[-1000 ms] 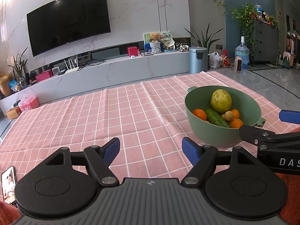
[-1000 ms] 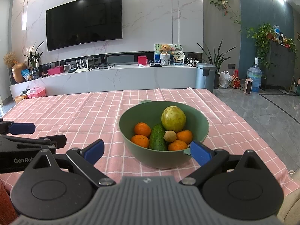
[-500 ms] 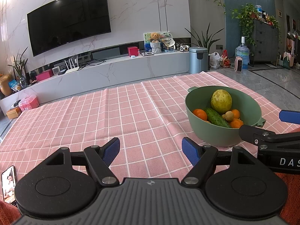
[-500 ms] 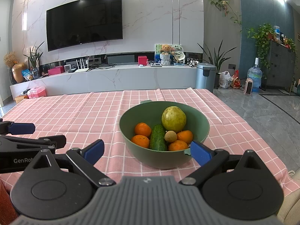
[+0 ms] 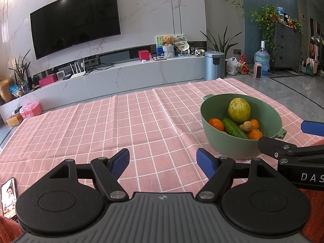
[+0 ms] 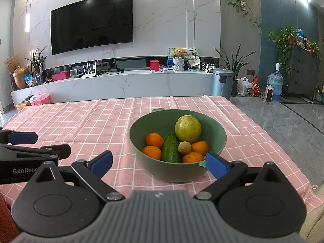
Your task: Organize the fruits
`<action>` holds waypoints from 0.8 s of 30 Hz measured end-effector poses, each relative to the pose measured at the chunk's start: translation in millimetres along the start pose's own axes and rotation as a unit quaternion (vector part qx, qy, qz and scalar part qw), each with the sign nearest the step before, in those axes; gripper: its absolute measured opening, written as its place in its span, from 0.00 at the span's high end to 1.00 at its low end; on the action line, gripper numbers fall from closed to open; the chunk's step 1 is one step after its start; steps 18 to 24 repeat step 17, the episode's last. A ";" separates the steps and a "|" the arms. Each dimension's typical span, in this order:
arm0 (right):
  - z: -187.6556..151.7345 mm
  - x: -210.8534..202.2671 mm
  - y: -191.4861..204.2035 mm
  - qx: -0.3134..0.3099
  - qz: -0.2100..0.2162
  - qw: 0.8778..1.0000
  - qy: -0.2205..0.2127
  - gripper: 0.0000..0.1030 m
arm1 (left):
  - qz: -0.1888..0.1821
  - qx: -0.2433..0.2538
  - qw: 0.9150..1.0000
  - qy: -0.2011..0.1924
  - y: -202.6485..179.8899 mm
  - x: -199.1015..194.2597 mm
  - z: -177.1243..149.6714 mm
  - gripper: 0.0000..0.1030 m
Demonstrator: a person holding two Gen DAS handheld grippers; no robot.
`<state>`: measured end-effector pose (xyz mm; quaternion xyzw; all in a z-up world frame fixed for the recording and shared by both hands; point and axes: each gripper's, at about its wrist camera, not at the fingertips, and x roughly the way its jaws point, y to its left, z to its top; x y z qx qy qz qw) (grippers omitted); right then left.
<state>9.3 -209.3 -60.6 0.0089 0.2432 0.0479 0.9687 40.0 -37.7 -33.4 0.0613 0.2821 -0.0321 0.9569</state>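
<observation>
Bench (image 6: 81,125): lying under a pink checked tablecloth (image 5: 121,121) with white grid lines and showing fold creases.

Green bowl (image 6: 139,158): sitting on the cloth toward the bench's right side, directly ahead of the right claw and off to the right of the left claw; small lug handles are showing at its far and near rims.

Right claw (image 6: 160,162): hovering low over the near bench edge, its blue-padded fingers (image 6: 215,165) standing wide apart and gripping nothing; the right pad is overlapping the bowl's near rim in view, though whether it is touching cannot be told.

Left claw (image 5: 163,163): hovering over bare cloth to the left of the bowl, its pads also spread wide and empty.

Contents of the bowl, by size:
- Large yellow-green round fruit (image 6: 188,129): resting at the back right, on top of the others.
- Cucumber (image 6: 171,151): lying in the middle, pointing front to back.
- Four oranges: two (image 6: 154,140) sitting left of the cucumber, two (image 6: 199,147) sitting right of it.
- Small brown round fruit (image 6: 184,147): nestling between the cucumber and the right-hand oranges, just below the large fruit.

Phone (image 5: 8,198): lying at the bench's near left edge, screen glowing.
</observation>
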 end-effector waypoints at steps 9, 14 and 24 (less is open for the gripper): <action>-0.2 0.2 0.2 0.000 0.000 1.000 0.000 0.08 | 0.000 -0.001 1.000 0.000 0.9 -0.9 0.2 0.14; -0.3 0.3 0.3 -0.001 0.000 1.000 0.000 0.08 | 0.004 -0.001 1.000 -0.005 1.1 -4.1 1.1 0.14; -0.3 0.4 0.3 0.000 0.000 1.000 0.000 0.08 | 0.006 -0.003 1.000 -0.009 1.9 -5.3 1.6 0.14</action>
